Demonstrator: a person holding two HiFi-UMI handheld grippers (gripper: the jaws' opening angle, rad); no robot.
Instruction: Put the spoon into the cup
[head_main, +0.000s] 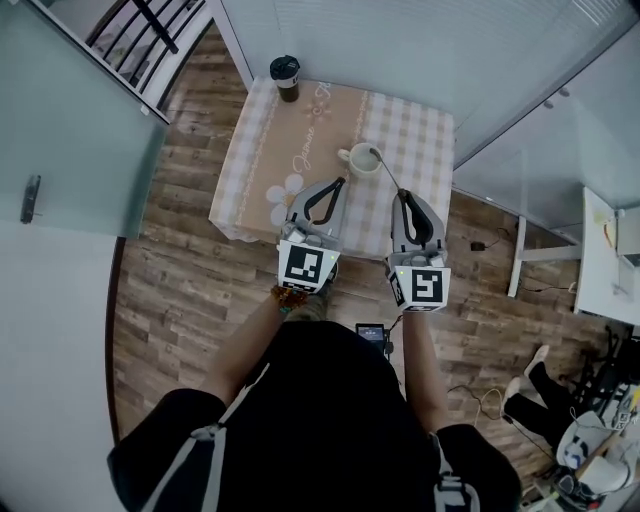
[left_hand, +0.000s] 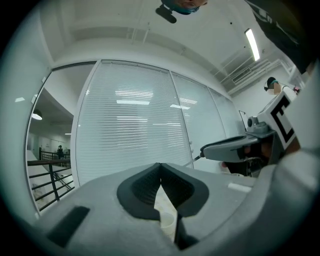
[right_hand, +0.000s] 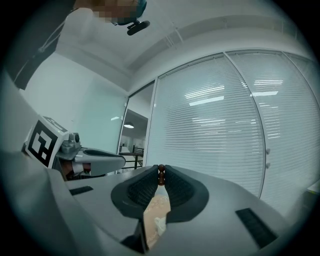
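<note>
A white cup stands on the checked tablecloth, right of the middle. A thin spoon slants from the cup's right rim back to my right gripper. That gripper is shut on the spoon's handle, whose brown end shows between the pads. Whether the spoon's far end is inside the cup I cannot tell. My left gripper is shut with nothing in it, its tips touching, just short of the cup on its near left. In the left gripper view the right gripper shows with the spoon sticking out of its tip.
A dark lidded cup stands at the table's far edge. Glass walls close in behind and to the left. A railing is at the upper left, a white desk at the right. Wooden floor surrounds the small table.
</note>
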